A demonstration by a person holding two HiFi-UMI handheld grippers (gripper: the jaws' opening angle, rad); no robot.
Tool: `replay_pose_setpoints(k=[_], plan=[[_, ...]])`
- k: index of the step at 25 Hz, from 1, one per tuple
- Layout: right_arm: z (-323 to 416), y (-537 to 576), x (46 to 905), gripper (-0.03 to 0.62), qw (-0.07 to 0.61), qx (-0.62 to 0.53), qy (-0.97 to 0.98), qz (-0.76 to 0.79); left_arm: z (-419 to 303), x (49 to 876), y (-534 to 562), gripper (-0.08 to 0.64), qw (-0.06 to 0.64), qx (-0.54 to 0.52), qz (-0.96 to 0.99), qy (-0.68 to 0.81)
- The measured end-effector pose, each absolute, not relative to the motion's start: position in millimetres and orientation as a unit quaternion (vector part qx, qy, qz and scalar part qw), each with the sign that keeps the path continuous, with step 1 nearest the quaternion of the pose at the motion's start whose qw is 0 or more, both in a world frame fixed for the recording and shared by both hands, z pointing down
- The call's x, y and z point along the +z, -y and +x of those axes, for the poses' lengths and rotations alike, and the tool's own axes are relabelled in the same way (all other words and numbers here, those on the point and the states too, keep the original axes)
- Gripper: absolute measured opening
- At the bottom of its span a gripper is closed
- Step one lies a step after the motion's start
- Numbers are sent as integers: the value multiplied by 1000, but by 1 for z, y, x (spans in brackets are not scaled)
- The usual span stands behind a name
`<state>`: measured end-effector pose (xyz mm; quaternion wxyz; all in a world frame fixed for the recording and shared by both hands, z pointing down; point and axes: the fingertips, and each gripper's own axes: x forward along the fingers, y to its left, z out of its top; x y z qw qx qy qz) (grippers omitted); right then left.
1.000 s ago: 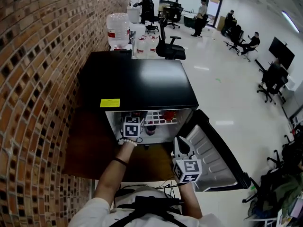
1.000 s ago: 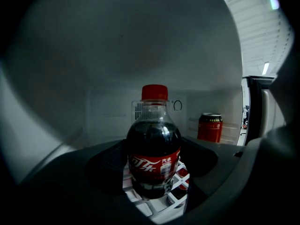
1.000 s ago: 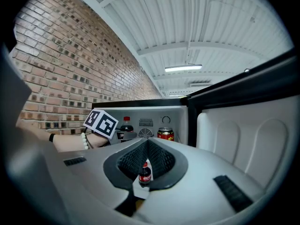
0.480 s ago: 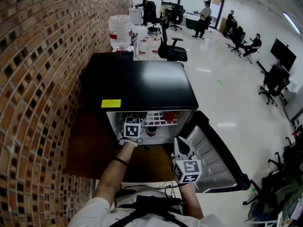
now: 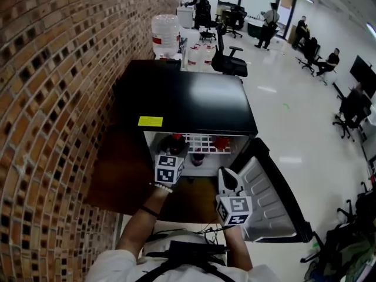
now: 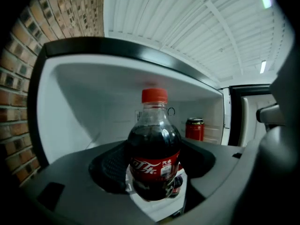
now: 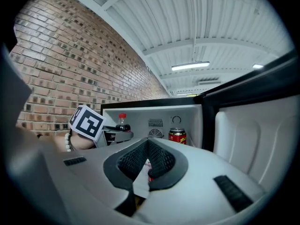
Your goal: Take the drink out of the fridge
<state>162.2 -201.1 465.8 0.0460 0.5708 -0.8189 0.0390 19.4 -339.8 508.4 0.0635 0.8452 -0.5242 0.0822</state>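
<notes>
A cola bottle (image 6: pixel 154 146) with a red cap and red label sits between the pads of my left gripper (image 6: pixel 154 161), which is shut on it; the jaws have just been closing around it. Seen from the head view, the bottle (image 5: pixel 174 146) is at the mouth of the small black fridge (image 5: pixel 188 98), just ahead of the left gripper (image 5: pixel 171 156). My right gripper (image 5: pixel 226 180) hovers in front of the open fridge door (image 5: pixel 267 198), shut with nothing in it. From the right gripper view (image 7: pixel 147 150), the bottle (image 7: pixel 123 123) shows at the left.
A red can (image 6: pixel 194 129) stands at the back right of the fridge, on the wire shelf (image 5: pixel 202 143). A brick wall (image 5: pixel 53 98) runs along the left. Water jugs (image 5: pixel 165 35) and an office chair (image 5: pixel 230 60) stand behind the fridge; people are far off.
My left gripper has drawn back toward me with the cola bottle, which now shows at the fridge opening. The right gripper has stayed where it was.
</notes>
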Motion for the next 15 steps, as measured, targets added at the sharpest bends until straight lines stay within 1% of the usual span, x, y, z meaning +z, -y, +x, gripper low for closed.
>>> replay_pose_setpoints(k=[8, 15], plan=[[127, 201, 474, 6, 46, 49, 834, 548, -14, 524, 290, 311, 56, 91, 838, 536], [100, 201, 484, 6, 50, 58, 840, 537, -51, 568, 263, 312, 63, 99, 829, 547]])
